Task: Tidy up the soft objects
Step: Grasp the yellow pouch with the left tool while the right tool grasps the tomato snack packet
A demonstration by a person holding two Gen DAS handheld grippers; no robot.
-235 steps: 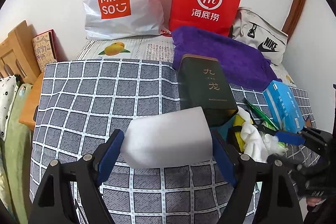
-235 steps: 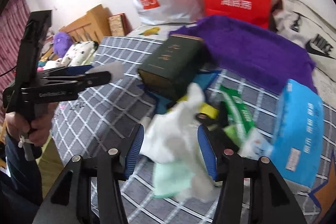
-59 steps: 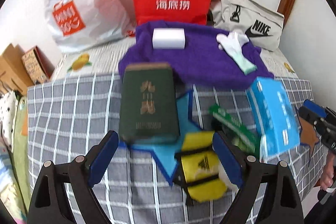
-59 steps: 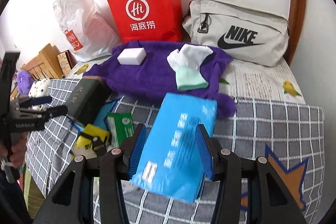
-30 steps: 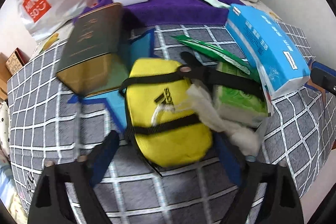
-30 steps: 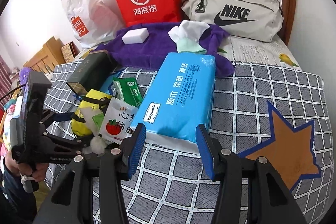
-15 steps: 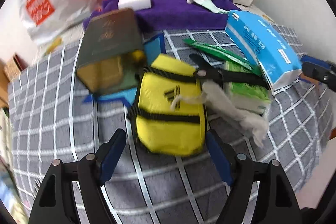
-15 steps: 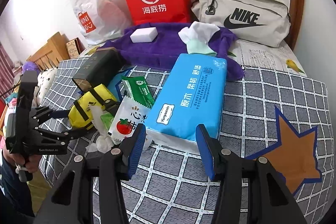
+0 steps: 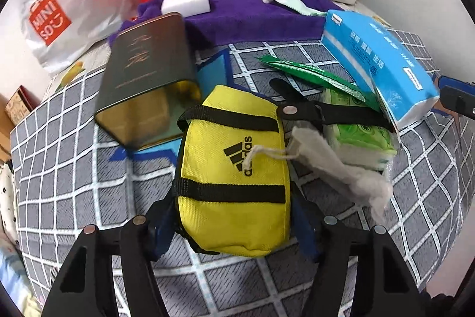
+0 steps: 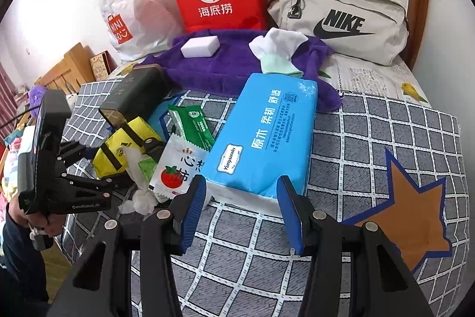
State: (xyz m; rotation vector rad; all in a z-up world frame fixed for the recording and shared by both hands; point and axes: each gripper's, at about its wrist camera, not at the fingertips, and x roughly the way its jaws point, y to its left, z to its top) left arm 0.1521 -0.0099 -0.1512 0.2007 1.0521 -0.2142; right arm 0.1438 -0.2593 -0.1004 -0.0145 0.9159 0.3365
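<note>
**Left jaws close on yellow pouch**

Left gripper: jaws, apart half a second ago, now clamp the yellow pouch, near-left on the bed. Next soft item is secured. Right gripper: jaws apart, straddling the blue tissue pack.

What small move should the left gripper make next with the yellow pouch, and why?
Probably lift the yellow pouch and carry it to the purple towel: the left gripper brackets it, and the white sponge already lies there.
</note>
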